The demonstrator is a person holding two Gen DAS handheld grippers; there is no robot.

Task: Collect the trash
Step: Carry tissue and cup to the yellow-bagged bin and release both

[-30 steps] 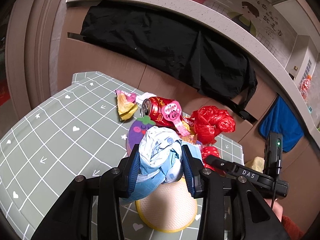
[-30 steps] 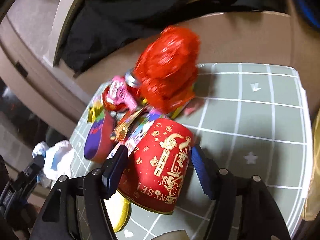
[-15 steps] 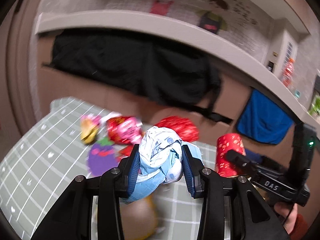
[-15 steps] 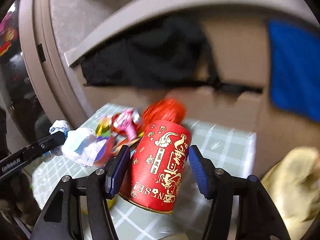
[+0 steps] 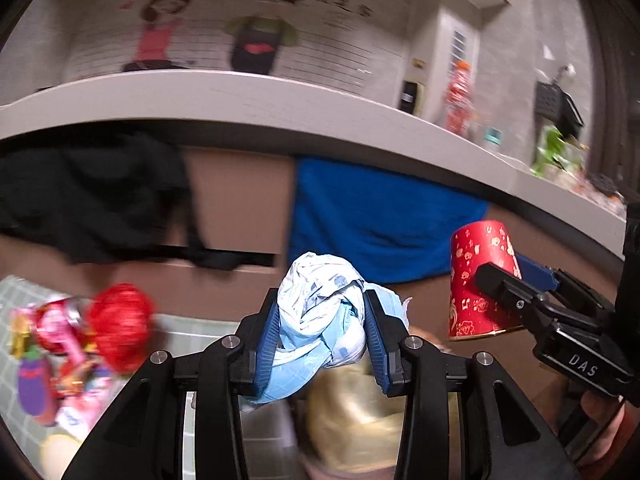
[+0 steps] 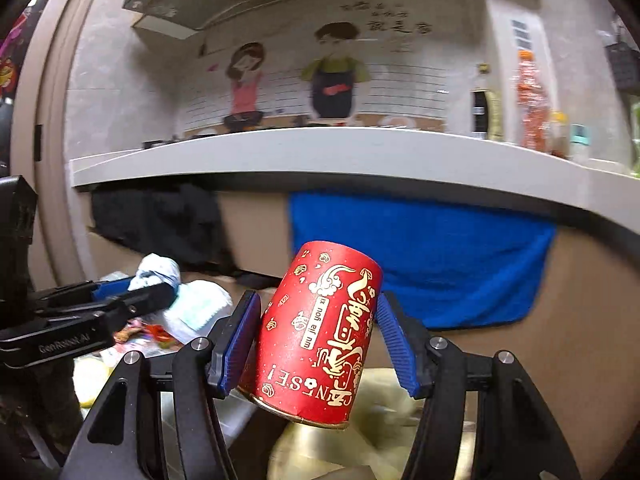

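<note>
My left gripper (image 5: pixel 322 332) is shut on a crumpled white and blue wad (image 5: pixel 320 320), held in the air. My right gripper (image 6: pixel 316 340) is shut on a red paper cup (image 6: pixel 320 332) with gold print, tilted. The cup also shows at the right of the left wrist view (image 5: pixel 478 276). The wad shows at the left of the right wrist view (image 6: pixel 160 276). A yellowish bag (image 5: pixel 356 416) lies blurred below both grippers; it also shows under the cup in the right wrist view (image 6: pixel 380 432). A red crumpled wrapper (image 5: pixel 120 324) and a red can (image 5: pixel 56 324) lie with other trash on the green checked table (image 5: pixel 16 292) at lower left.
A grey counter ledge (image 5: pixel 240 96) runs across the back. A black garment (image 5: pixel 88 200) and a blue towel (image 5: pixel 380 216) hang on the brown panel below it. A purple eggplant-shaped piece (image 5: pixel 34 384) lies among the trash. Bottles (image 6: pixel 528 108) stand on the ledge.
Both grippers have swung right and up, away from the table, carrying the wad and the red cup. The trash pile has slid to the left edge and the yellowish bag has come into view below.
</note>
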